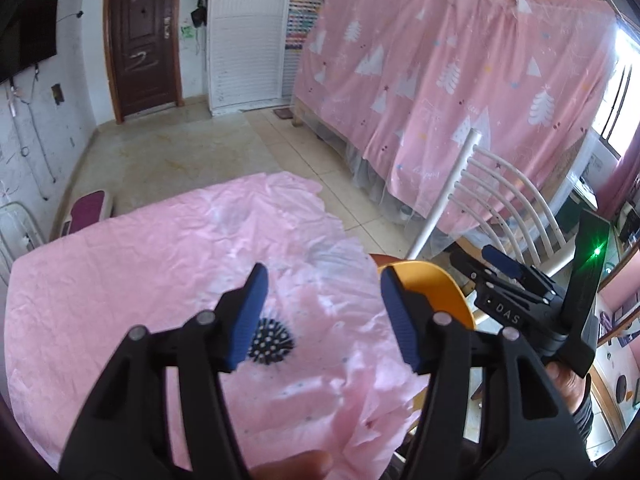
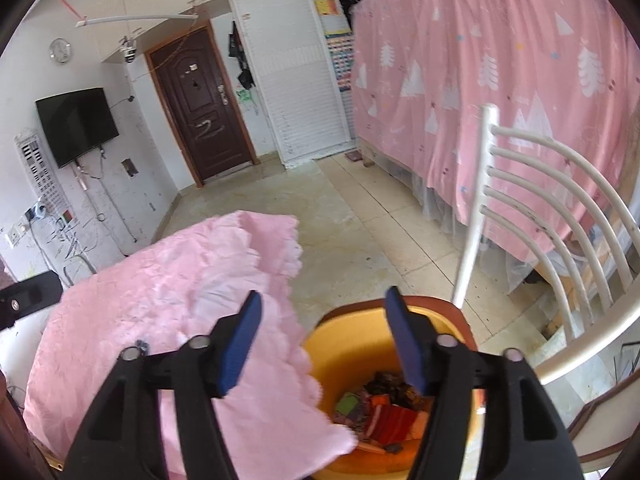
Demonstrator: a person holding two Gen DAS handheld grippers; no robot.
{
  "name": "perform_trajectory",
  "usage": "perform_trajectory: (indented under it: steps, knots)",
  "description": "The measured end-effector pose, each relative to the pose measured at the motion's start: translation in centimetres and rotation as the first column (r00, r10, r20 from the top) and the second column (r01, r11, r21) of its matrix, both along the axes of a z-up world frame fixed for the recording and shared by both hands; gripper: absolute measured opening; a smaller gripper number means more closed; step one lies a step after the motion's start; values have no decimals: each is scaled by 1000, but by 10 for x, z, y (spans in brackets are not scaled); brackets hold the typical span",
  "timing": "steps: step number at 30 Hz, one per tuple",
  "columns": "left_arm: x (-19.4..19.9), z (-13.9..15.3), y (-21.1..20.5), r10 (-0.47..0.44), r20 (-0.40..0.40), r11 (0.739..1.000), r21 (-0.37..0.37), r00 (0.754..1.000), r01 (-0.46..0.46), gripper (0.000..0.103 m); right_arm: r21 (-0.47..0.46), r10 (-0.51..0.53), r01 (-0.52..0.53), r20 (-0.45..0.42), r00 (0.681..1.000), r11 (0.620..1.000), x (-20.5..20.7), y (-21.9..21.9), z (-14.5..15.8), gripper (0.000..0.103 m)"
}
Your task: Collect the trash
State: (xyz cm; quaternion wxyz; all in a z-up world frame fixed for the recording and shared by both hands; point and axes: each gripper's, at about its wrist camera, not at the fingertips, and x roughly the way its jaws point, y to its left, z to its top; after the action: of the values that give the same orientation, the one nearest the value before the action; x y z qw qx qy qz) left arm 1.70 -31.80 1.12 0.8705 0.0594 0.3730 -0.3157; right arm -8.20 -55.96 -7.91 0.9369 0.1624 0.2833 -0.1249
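Only the right wrist view looks into the orange bin (image 2: 360,344), where wrappers (image 2: 384,412) lie; both tongs (image 1: 320,316) (image 2: 324,338) gape wide, empty.

**Cloth, plastic and painted metal**

Below and between the left gripper (image 1: 320,312) fingers (image 1: 248,312): pink tablecloth (image 1: 120,300), thin, creased, faintly sheeny, with a scalloped edge. Just beyond the right-hand finger: orange plastic bin (image 1: 432,288), smooth, matt. Fingers themselves: blue ribbed rubbery pads on matt black plastic arms with dull metal pins.

Under the right gripper (image 2: 324,340): same bin (image 2: 352,344), smooth-walled, holding crumpled glossy wrappers (image 2: 384,412) in red, green and orange. Right of the fingers (image 2: 404,340): chair (image 2: 540,208) of white painted metal tubing, glossy, chipped in spots. Far ahead: dark brown varnished wooden door (image 2: 200,108); pale floor tiles (image 2: 360,220), stained, dull; pink printed cloth curtain (image 2: 500,80), soft, matt.
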Motion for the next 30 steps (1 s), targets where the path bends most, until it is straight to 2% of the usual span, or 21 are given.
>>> perform_trajectory:
  steps: [6,10,12,14,18,22,26,30]
  knots:
    - [-1,7,46,80,50,996,-28,996,-79,56,-26,62,-61,36,997,998,18,44,18,77]
    - [0,7,78,170,101,985,-19,980,-169,56,-68,110,-106,59,992,992,32,78,27,85]
    - [2,7,93,211,123,977,-15,970,-211,56,-118,141,-132,76,987,984,38,100,32,91]
    - [2,7,109,252,147,967,-13,956,-253,58,-163,173,-157,86,981,974,44,120,36,91]
    - [1,5,142,325,185,944,-12,927,-329,62,-187,237,-217,90,967,958,55,154,38,91]
    - [1,4,168,376,199,924,-7,905,-382,63,-185,275,-255,90,957,949,64,177,39,91]
    - [0,3,191,418,207,905,-12,885,-424,68,-186,308,-289,82,948,939,74,197,39,91]
    - [0,1,205,443,208,893,-14,872,-450,68,-189,336,-318,71,939,929,82,213,38,91]
